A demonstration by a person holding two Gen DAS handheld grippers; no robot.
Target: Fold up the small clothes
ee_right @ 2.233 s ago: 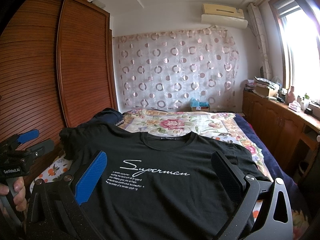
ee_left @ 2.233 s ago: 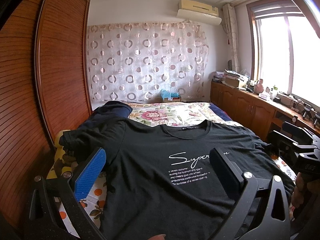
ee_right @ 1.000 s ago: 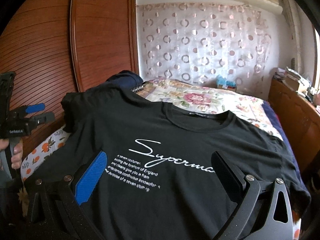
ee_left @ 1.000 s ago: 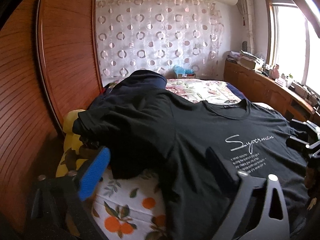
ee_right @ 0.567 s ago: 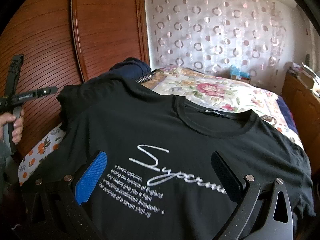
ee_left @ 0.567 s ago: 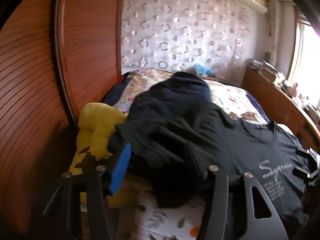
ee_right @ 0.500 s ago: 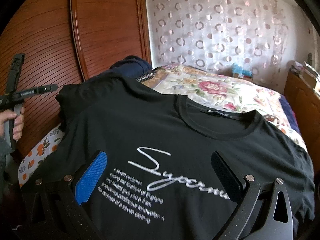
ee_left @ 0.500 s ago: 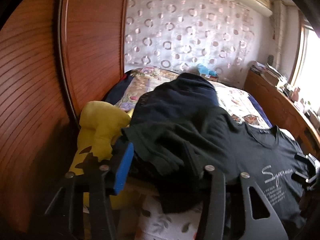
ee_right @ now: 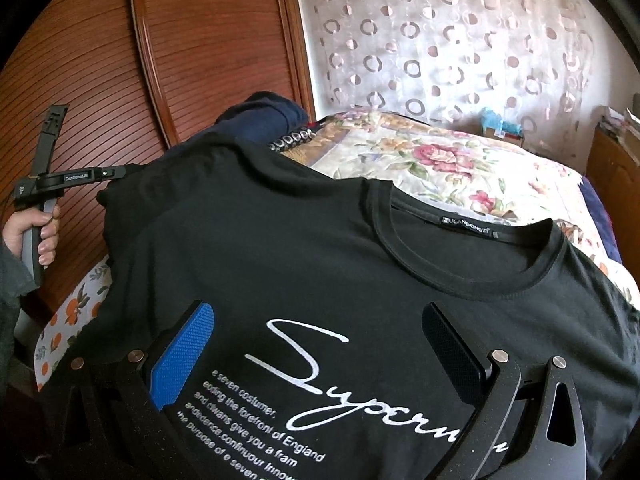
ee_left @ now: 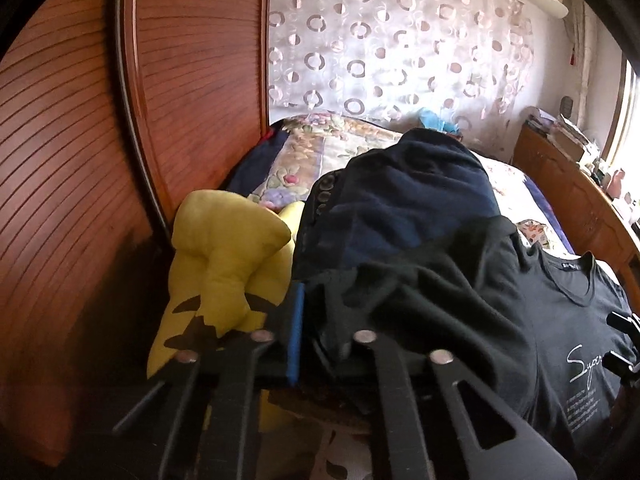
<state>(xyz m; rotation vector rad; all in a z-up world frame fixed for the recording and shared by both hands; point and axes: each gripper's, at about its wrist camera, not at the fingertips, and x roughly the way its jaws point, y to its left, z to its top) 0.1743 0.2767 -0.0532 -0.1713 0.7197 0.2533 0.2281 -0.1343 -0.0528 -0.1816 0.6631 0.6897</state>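
Both tongs are in view: the left gripper (ee_left: 324, 340), low in the centre of its frame, has its jaws drawn narrow about the bunched sleeve (ee_left: 384, 292) of the black T-shirt (ee_right: 320, 264), apparently pinching it; the right gripper (ee_right: 316, 344), at the bottom of its frame, stands wide above the chest print, holding nothing. The shirt lies face up across the flowered bedspread (ee_right: 460, 160), filling the lower half of the right view, its sleeve draped beside a yellow plush toy (ee_left: 228, 256) and a navy garment (ee_left: 400, 204). Judged light, limp and non-slippery, it is best taken at sleeve hem or shoulder seam. Legible: "Superm…", "e seven costumer.", "forefront of England"; neck label "ULANDONSZI", uncertain; "GenRobot.AI" on the left gripper's handle.
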